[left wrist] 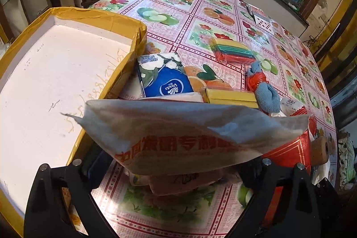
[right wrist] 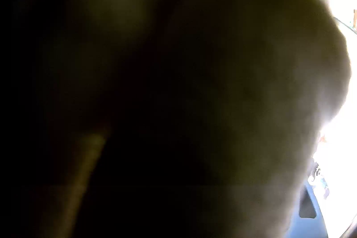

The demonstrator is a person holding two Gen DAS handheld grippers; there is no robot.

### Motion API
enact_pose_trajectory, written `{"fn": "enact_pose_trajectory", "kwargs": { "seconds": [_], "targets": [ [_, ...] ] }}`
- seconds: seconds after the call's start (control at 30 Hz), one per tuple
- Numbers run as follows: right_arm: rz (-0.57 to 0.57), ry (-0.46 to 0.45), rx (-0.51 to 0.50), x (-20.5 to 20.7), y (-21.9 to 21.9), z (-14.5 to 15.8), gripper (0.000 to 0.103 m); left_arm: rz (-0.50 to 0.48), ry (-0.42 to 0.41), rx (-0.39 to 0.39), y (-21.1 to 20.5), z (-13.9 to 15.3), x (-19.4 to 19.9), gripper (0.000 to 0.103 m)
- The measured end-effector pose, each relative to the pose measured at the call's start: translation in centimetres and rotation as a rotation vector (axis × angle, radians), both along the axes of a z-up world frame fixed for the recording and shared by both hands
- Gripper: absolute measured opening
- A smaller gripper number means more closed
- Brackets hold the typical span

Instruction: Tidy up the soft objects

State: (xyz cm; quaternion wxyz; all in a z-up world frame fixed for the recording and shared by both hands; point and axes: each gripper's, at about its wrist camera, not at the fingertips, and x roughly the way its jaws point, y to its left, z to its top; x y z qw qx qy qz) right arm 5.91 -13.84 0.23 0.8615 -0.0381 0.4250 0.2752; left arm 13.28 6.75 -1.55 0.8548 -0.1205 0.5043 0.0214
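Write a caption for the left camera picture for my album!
Left tool grips a grey pouch with red lettering beside the white foam box.

Glossy plastic tablecloth (left wrist: 178, 15) shines under the light; the white tray (left wrist: 55, 73) looks like matt foam, rimmed in crinkled, shiny yellow tape; the tissue pack (left wrist: 164, 76) wears slick plastic film; the blue cloth (left wrist: 266, 93) looks nubby terry; the pale bag (left wrist: 189, 133) up front is matt, fibrous non-woven fabric; in the right wrist view, something fuzzy and soft (right wrist: 256, 81) fills the lens, blurred.
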Motion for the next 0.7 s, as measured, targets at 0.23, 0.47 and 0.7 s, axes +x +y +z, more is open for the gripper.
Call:
{"fn": "enact_pose_trajectory", "kwargs": {
  "seconds": [0.23, 0.47, 0.7],
  "targets": [
    [-0.003, 0.038, 0.023, 0.7, -0.3, -0.5, 0.049, -0.019, 0.0, 0.036, -0.2, 0.3, -0.3, 0.069],
    [-0.002, 0.04, 0.045, 0.8, -1.1, -0.6, 0.038, -0.033, -0.005, 0.045, 0.2, 0.5, -1.0, 0.053],
    [-0.016, 0.051, 0.12, -1.4, -2.2, -1.1, 0.031, -0.079, -0.044, 0.027, 0.3, 2.0, -2.3, 0.05]
  ]
}}
